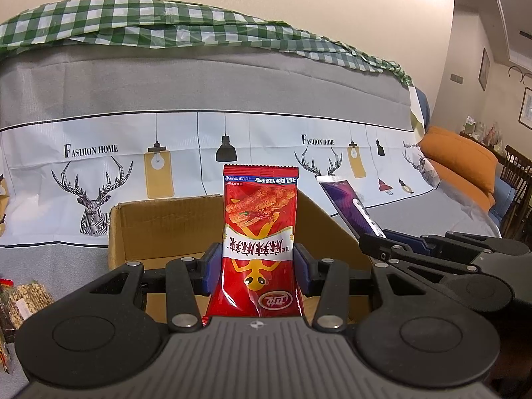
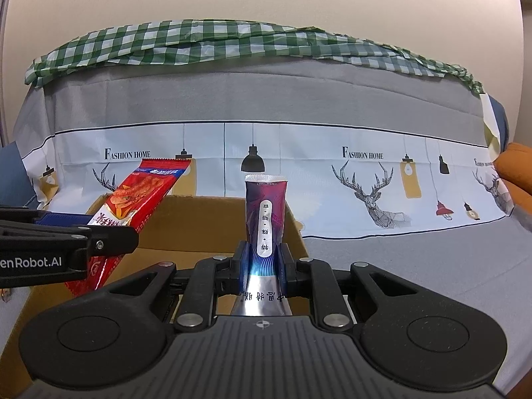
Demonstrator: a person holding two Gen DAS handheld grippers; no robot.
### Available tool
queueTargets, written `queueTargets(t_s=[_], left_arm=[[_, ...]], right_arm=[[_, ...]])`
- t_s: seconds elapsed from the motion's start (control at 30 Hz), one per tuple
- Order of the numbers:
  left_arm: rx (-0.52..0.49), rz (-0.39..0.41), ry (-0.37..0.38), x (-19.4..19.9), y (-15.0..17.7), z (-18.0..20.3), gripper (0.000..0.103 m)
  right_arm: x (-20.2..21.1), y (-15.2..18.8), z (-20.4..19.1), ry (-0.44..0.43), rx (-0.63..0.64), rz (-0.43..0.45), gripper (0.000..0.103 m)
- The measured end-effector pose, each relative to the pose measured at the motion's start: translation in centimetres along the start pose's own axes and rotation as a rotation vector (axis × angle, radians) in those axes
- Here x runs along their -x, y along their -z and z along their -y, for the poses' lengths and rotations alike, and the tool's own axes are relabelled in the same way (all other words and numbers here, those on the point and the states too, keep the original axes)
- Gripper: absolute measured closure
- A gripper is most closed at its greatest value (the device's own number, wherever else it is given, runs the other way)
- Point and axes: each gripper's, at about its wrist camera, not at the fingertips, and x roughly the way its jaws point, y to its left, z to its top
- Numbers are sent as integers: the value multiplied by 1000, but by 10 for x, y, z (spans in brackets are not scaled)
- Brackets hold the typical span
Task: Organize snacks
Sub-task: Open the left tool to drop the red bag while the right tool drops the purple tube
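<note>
Red foil catches the eye first: the left tongs (image 1: pixel 257 267) are closed on a red snack packet (image 1: pixel 259 232), their blue pads pressing its sides at about mid-height. The packet stands on end, upside down to the camera, over the open cardboard box (image 1: pixel 159 229). Its white band carries large red Chinese characters, a yellow cartoon figure sits below that, and a picture of fried strips fills the far end; I cannot read the small blue strip near its seal.

The right tongs (image 2: pixel 262 266) are nearly shut on a slimmer purple snack packet (image 2: pixel 265 219), gripped where the purple fades to a silver end. A white oval label with Chinese characters runs down its face, and more characters show on the silver part. It too points up and away, above the same box, near the right wall.

Both packets seem to be held upright by the middle so that each can be lowered on end into the box, side by side, rather than dropped flat. Neither rests in it yet.

Behind the box, a grey cloth printed with stags, hanging lamps and "FASHION HOME" (image 2: pixel 128 154) covers the surface and the backrest, with a green check cloth (image 2: pixel 199 43) on top. The side of the left tool reads "enRobot.AI" (image 2: pixel 31 262). More snack packets (image 1: pixel 23 299) lie at the left edge.
</note>
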Motion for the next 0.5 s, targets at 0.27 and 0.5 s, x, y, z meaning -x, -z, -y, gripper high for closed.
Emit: queueTargets(t_s=[0.27, 0.5], left_arm=[[1, 1, 1, 0, 0, 0, 53], [2, 3, 2, -1, 0, 1, 53]], right_arm=[[-1, 1, -1, -2, 3, -4, 85], [0, 0, -2, -3, 4, -4, 85]])
